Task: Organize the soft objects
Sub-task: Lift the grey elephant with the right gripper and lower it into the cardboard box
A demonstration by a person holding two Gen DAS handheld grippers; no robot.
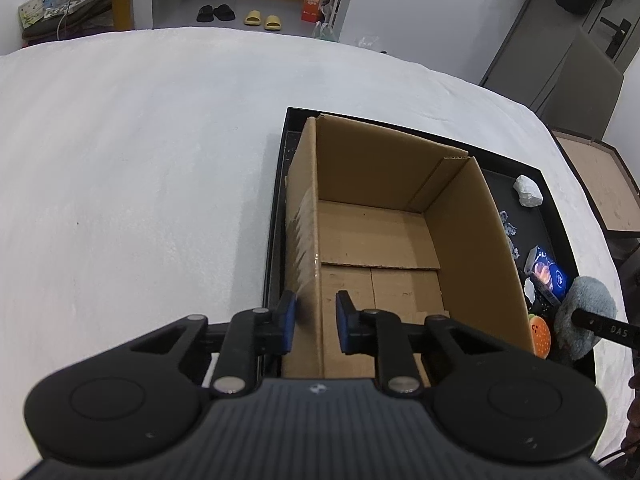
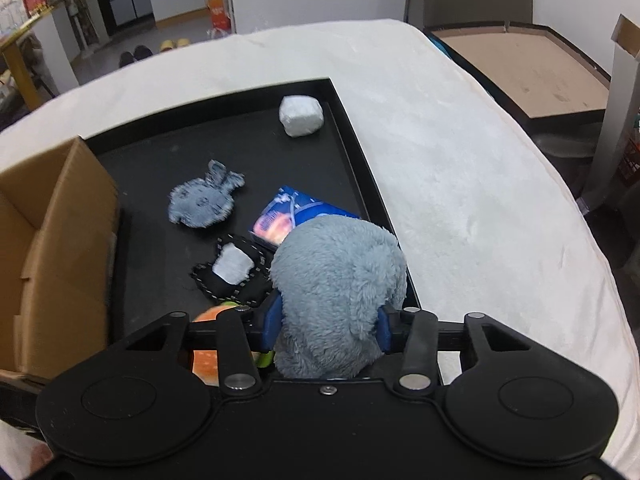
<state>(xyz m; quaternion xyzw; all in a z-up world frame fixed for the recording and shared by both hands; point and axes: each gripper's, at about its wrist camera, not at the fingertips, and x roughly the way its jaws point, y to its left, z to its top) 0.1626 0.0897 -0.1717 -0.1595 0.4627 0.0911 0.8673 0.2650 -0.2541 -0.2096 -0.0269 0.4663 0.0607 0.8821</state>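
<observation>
Grey-blue plush toy [image 2: 340, 288], pinched between the two blue pads of the right tool [image 2: 326, 330], above the near right corner of the black tray [image 2: 360, 148]. Ahead of this tool lie a black stitched pouch [image 2: 232, 270], a flat denim-blue toy [image 2: 204, 202], a blue packet [image 2: 288, 218] and a white wad [image 2: 300, 115]. Left tool [image 1: 316, 322] straddles the near left wall of the cardboard box [image 1: 472, 240], pads slightly apart of it.

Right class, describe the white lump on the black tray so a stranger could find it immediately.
Start at the black tray on the white bed, beside the cardboard box. Go to its far corner, away from the box. The white lump sits there alone, plain and rounded, unlike the fuzzy blue-grey toys nearer the hand-held gripper.
</observation>
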